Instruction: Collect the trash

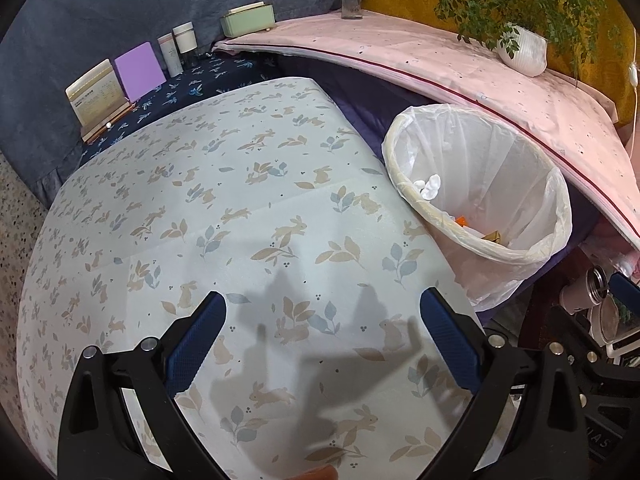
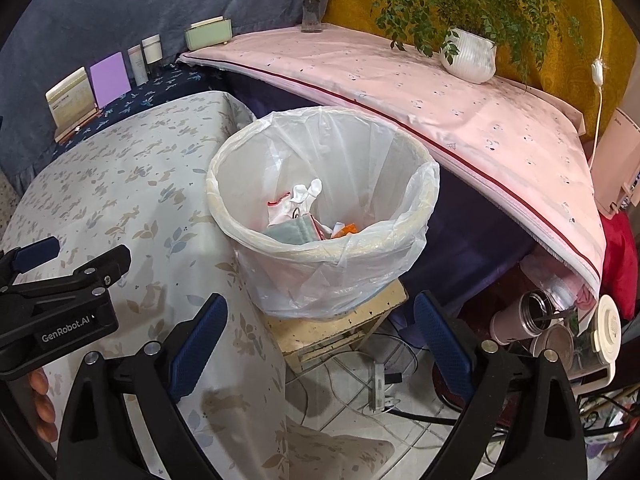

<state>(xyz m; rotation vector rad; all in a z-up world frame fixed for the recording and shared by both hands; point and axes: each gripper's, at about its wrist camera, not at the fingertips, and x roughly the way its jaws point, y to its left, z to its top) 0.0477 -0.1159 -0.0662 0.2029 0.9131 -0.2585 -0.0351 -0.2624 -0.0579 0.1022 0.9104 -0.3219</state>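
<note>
A trash bin lined with a clear white bag (image 2: 320, 216) stands on a small wooden stool (image 2: 340, 328) beside the table; it also shows in the left wrist view (image 1: 480, 216). Crumpled white tissue, a pale green cloth and orange scraps (image 2: 308, 216) lie inside it. My left gripper (image 1: 322, 344) is open and empty above the rabbit-print tablecloth (image 1: 220, 208). My right gripper (image 2: 320, 344) is open and empty, just in front of the bin and above the floor. The left gripper also shows at the left of the right wrist view (image 2: 64, 280).
A card stand (image 1: 100, 96), purple card (image 1: 140, 70), bottles (image 1: 178, 48) and green box (image 1: 248, 20) line the far edge. A pink-covered shelf (image 2: 440, 92) carries a potted plant (image 2: 472, 56) and vase (image 2: 314, 4). Cables and a power strip (image 2: 380, 388) lie on the floor; a flask (image 2: 524, 316) lies at right.
</note>
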